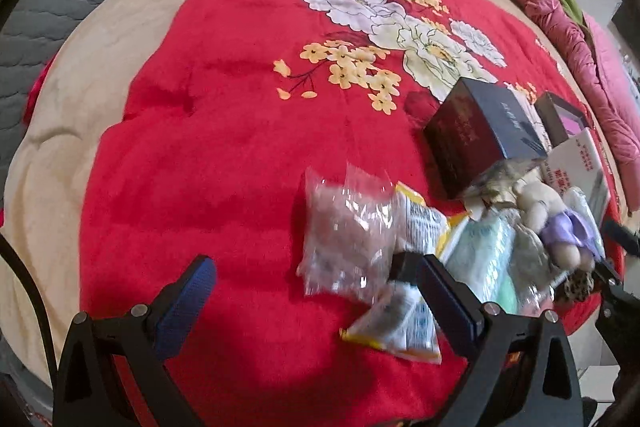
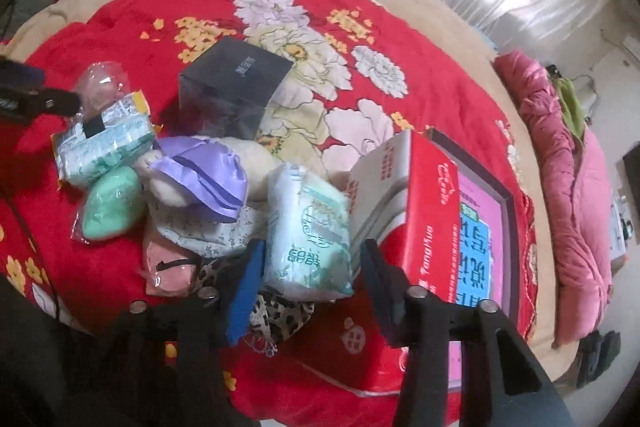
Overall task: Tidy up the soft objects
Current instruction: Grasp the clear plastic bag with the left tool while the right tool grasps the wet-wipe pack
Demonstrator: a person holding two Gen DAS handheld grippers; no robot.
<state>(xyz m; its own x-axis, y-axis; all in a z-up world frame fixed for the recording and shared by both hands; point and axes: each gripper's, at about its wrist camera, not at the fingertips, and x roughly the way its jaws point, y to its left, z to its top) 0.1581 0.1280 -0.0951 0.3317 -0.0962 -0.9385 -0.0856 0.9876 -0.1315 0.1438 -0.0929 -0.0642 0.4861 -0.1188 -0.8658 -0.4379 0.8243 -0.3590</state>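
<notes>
Looking at how things are lying now, we're still pretty much at the start of this tidy-up. Everything soft is sitting in one jumbled heap on the red floral blanket point(image 1: 224, 147) that's covering the bed, crowded in among a few boxes: a dark box point(image 2: 234, 87), a red and white carton point(image 2: 416, 195) and a framed pink board point(image 2: 484, 227).

We're seeing no sorted group anywhere, so we're judging nothing as put away yet.

Our right claw point(image 2: 308, 267) is reaching down around the mint tissue pack point(image 2: 310, 227), one finger on each side and close in. We're not able to tell whether the pads are actually pressing on it.

Our left claw point(image 1: 316, 287) is standing wide apart with nothing gripped. It's hanging over the clear crinkly bag point(image 1: 348, 235) and the yellow-edged packet point(image 1: 400, 327) at the left end of the heap.

Still waiting in the pile: the plush toy in a purple dress point(image 2: 200, 167), a green sponge thing in plastic point(image 2: 114, 203), another tissue pack point(image 2: 104, 143), a pink pouch point(image 2: 168, 267) and some leopard-print fabric point(image 2: 280, 311) underneath.

So we're guessing basically the whole job is left, with the first pick only just getting going.
</notes>
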